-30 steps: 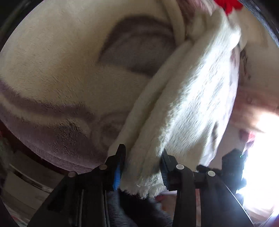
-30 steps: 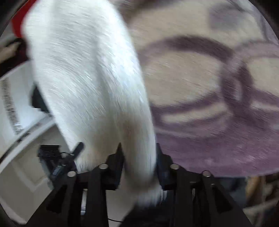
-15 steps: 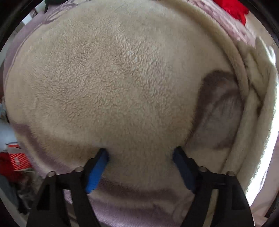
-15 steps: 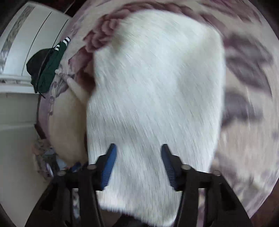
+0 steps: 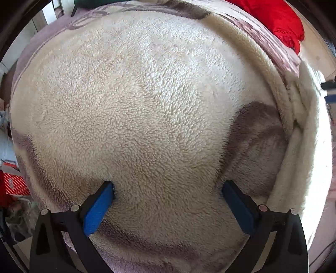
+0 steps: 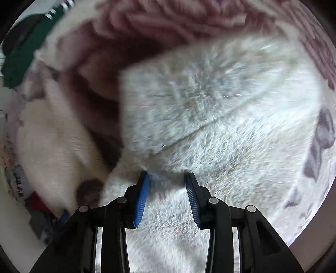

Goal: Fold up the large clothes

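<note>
A large cream fleece blanket with mauve swirl patterns lies spread and partly folded on a bed, its plain fuzzy side up. My left gripper is wide open, its blue pads resting on the fleece and holding nothing. In the right wrist view the same blanket shows a folded layer with a straight edge over a lower layer; the picture is blurred by motion. My right gripper is open, tips touching the fleece, nothing between them.
A red garment lies at the far right of the bed. A dark green garment with white stripes lies at the far left. A red patterned box and clutter sit beside the bed on the left.
Both grippers held a fold of blanket a second ago, then let go. The blanket now lies flat on the bed. Both grippers have dropped close to its surface, the left opening wider.
</note>
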`<action>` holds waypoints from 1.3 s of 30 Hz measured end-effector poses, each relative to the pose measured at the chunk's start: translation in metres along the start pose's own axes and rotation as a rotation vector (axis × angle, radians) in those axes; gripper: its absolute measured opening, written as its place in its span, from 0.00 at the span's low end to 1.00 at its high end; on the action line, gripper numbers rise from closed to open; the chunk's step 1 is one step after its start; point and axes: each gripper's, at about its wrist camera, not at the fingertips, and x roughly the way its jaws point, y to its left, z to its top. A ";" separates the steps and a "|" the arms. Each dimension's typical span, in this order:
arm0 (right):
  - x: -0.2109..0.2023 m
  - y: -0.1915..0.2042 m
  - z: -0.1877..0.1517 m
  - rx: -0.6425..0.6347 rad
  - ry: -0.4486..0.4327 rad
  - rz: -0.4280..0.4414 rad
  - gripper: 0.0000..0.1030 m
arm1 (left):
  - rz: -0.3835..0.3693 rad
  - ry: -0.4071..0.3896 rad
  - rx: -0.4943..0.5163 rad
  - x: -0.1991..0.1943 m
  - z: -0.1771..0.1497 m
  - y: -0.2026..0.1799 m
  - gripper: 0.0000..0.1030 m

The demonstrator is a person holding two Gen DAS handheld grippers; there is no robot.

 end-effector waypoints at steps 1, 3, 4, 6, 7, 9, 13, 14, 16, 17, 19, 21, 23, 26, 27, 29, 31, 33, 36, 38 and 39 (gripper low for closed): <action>-0.018 -0.004 0.004 0.015 -0.057 0.011 0.36 | -0.019 0.003 -0.013 -0.002 0.004 0.008 1.00; -0.022 -0.012 0.020 0.035 -0.100 0.002 0.15 | -0.064 0.015 -0.046 -0.006 0.010 0.019 1.00; -0.012 -0.016 0.035 0.053 -0.109 -0.012 0.15 | -0.078 0.021 -0.057 -0.006 0.013 0.023 1.00; 0.036 -0.009 0.066 0.092 -0.055 0.012 0.15 | -0.107 0.041 -0.074 -0.008 0.021 0.024 1.00; 0.066 -0.013 0.071 0.118 -0.009 0.031 0.15 | -0.127 0.054 -0.080 -0.010 0.025 0.023 1.00; 0.084 -0.013 0.079 0.127 -0.012 0.053 0.12 | -0.169 0.063 -0.077 -0.027 0.030 0.018 1.00; 0.026 -0.013 0.053 0.081 -0.083 0.104 0.15 | -0.326 0.098 -0.042 -0.051 0.040 0.013 1.00; 0.011 -0.017 0.038 0.074 -0.102 0.132 0.27 | -0.354 0.115 -0.030 -0.051 0.039 0.008 1.00; -0.018 -0.039 -0.010 0.102 -0.116 0.198 0.58 | -0.393 0.155 0.011 -0.053 0.037 -0.007 1.00; -0.026 -0.053 -0.042 0.125 -0.115 0.224 0.66 | -0.398 0.171 0.043 -0.053 0.034 -0.014 1.00; -0.030 -0.076 -0.099 0.185 -0.082 0.266 0.66 | -0.365 0.213 0.128 -0.052 0.017 -0.027 1.00; -0.014 -0.105 -0.162 0.266 -0.014 0.271 0.66 | -0.316 0.251 0.205 -0.051 -0.011 -0.028 0.71; 0.014 -0.125 -0.225 0.364 0.084 0.293 0.66 | -0.304 0.310 0.232 -0.045 -0.027 -0.030 0.18; 0.072 -0.143 -0.309 0.540 0.262 0.399 0.66 | -0.331 0.280 0.202 -0.053 -0.032 -0.029 0.17; 0.085 -0.142 -0.327 0.576 0.287 0.455 0.66 | -0.341 0.276 0.190 -0.057 -0.030 -0.029 0.16; 0.096 -0.135 -0.351 0.616 0.281 0.550 0.63 | -0.349 0.265 0.170 -0.065 -0.030 -0.025 0.15; 0.084 -0.134 -0.362 0.620 0.187 0.506 0.24 | -0.364 0.265 0.163 -0.072 -0.029 -0.024 0.15; 0.070 -0.141 -0.371 0.668 0.124 0.491 0.12 | -0.397 0.273 0.152 -0.078 -0.036 -0.019 0.15; 0.042 -0.154 -0.379 0.701 0.038 0.466 0.09 | -0.403 0.291 0.164 -0.061 -0.044 -0.017 0.15; 0.039 -0.160 -0.377 0.683 0.025 0.456 0.09 | -0.364 0.289 0.233 -0.055 -0.058 -0.016 0.15; 0.045 -0.162 -0.377 0.677 0.037 0.451 0.09 | -0.329 0.279 0.259 -0.047 -0.064 -0.014 0.16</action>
